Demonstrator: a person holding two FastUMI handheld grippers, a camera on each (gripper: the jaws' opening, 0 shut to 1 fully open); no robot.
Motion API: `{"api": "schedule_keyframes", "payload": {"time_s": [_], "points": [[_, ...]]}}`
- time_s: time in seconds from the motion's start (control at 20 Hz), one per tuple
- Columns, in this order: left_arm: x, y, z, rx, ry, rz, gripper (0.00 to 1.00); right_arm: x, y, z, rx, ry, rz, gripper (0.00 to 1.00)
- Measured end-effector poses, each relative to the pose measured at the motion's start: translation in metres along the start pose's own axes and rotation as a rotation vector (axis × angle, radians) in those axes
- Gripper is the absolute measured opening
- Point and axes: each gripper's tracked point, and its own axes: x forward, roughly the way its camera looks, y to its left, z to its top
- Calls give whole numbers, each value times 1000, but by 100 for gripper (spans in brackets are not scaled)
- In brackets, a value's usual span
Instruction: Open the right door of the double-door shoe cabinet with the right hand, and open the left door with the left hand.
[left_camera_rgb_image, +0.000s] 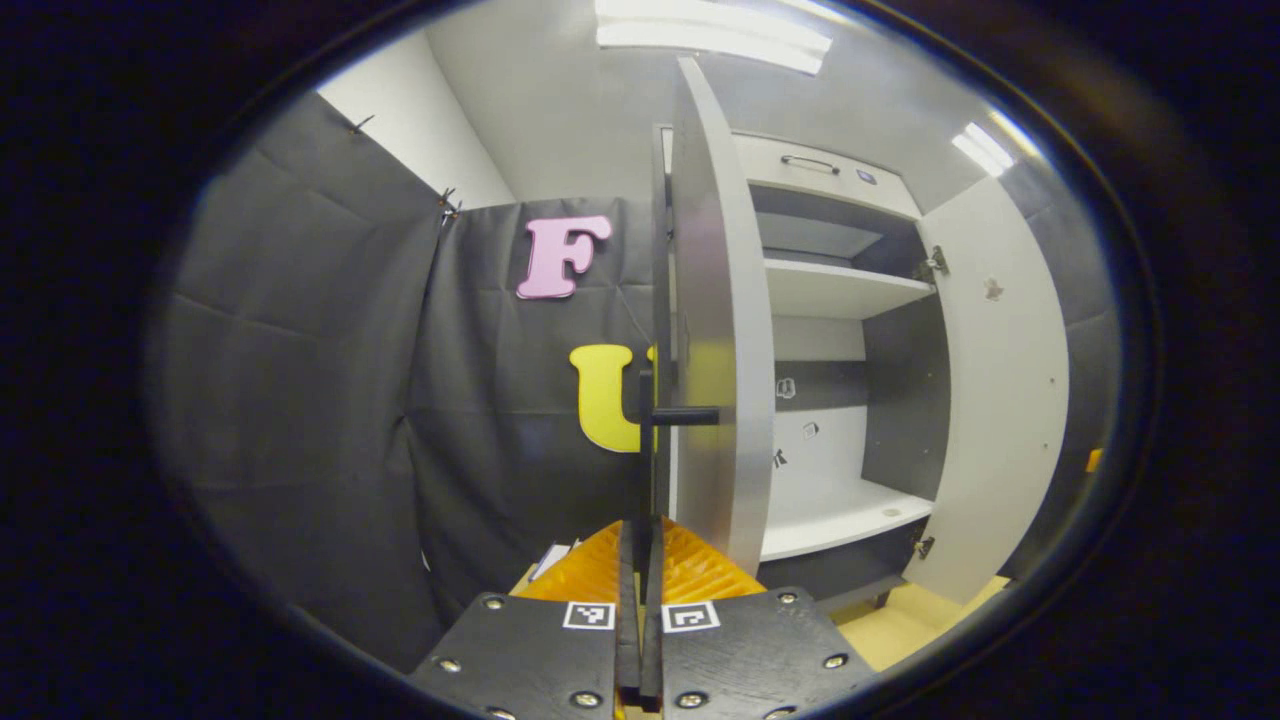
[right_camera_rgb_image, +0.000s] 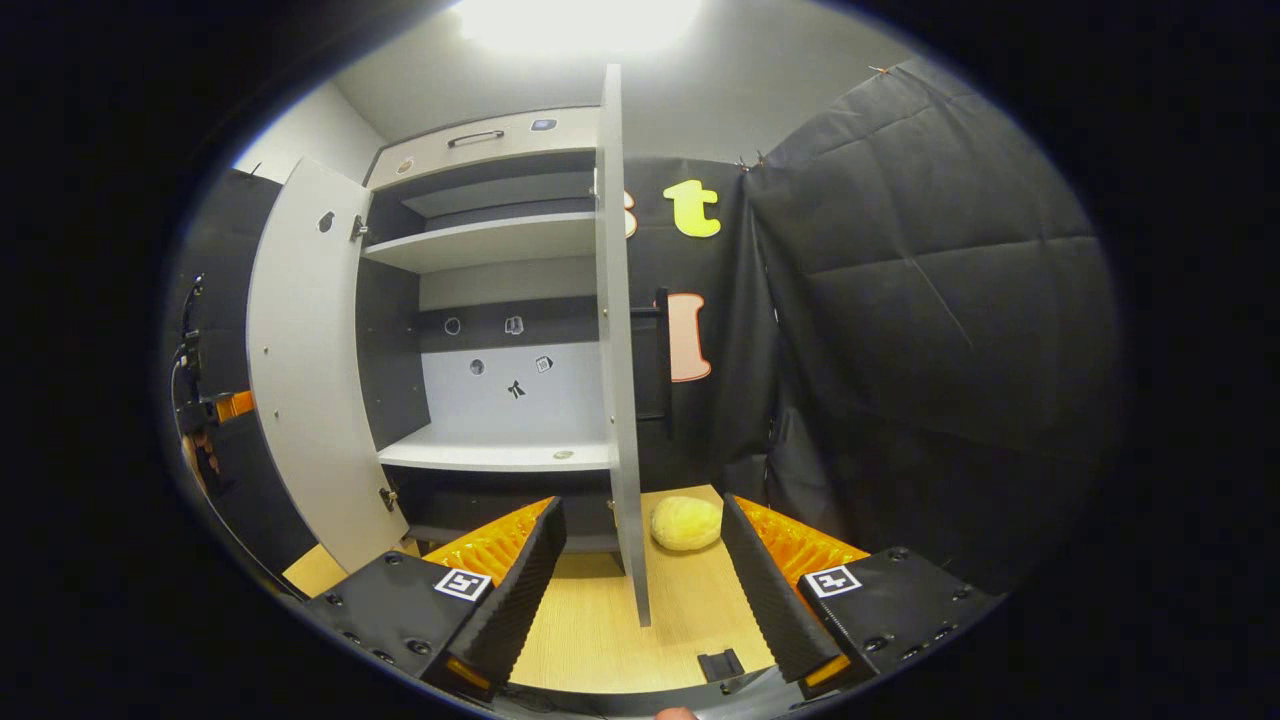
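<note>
The shoe cabinet (left_camera_rgb_image: 830, 290) stands with both doors swung out and its shelves bare. In the left gripper view the left door (left_camera_rgb_image: 715, 330) is edge-on straight ahead, and my left gripper (left_camera_rgb_image: 640, 525) is shut on its black bar handle (left_camera_rgb_image: 650, 440). The right door (left_camera_rgb_image: 1000, 400) hangs wide open further right. In the right gripper view my right gripper (right_camera_rgb_image: 641, 505) is open; the right door (right_camera_rgb_image: 618, 350) is edge-on, its lower edge between the fingers, which stand apart from it. Its handle (right_camera_rgb_image: 662, 360) is free. The left door (right_camera_rgb_image: 300, 380) is open at the left.
A drawer (left_camera_rgb_image: 815, 165) with a handle tops the cabinet. A yellow round lump (right_camera_rgb_image: 685, 523) lies on the wooden floor (right_camera_rgb_image: 590, 630) by the right door. A small black piece (right_camera_rgb_image: 720, 663) lies near my right fingers. Black cloth walls (right_camera_rgb_image: 920, 330) close in on both sides.
</note>
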Motion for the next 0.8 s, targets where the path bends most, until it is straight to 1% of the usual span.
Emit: {"api": "schedule_keyframes", "payload": {"time_s": [0.15, 0.2, 0.25, 0.3, 0.45, 0.55, 0.65, 0.8], "points": [[-28, 3, 3, 11, -14, 21, 1, -5, 17, 5, -22, -15, 23, 98], [-41, 7, 6, 15, -22, 43, 1, -6, 23, 9, -29, -23, 40, 98], [-55, 8, 9, 16, -34, 63, 1, -6, 26, 11, -37, -32, 54, 93], [-69, 8, 11, 17, -40, 76, 1, -7, 27, 12, -47, -38, 65, 98], [-107, -3, 8, 28, -33, 106, 2, -11, 31, 13, -75, -60, 105, 98], [-129, -15, 4, 53, -25, 107, 1, -16, 31, 10, -84, -69, 124, 98], [-149, -28, -1, 89, -12, 103, 2, -21, 31, 5, -89, -67, 144, 98], [-170, -46, -11, 127, 4, 89, 2, -29, 26, 5, -90, -72, 155, 98]]}}
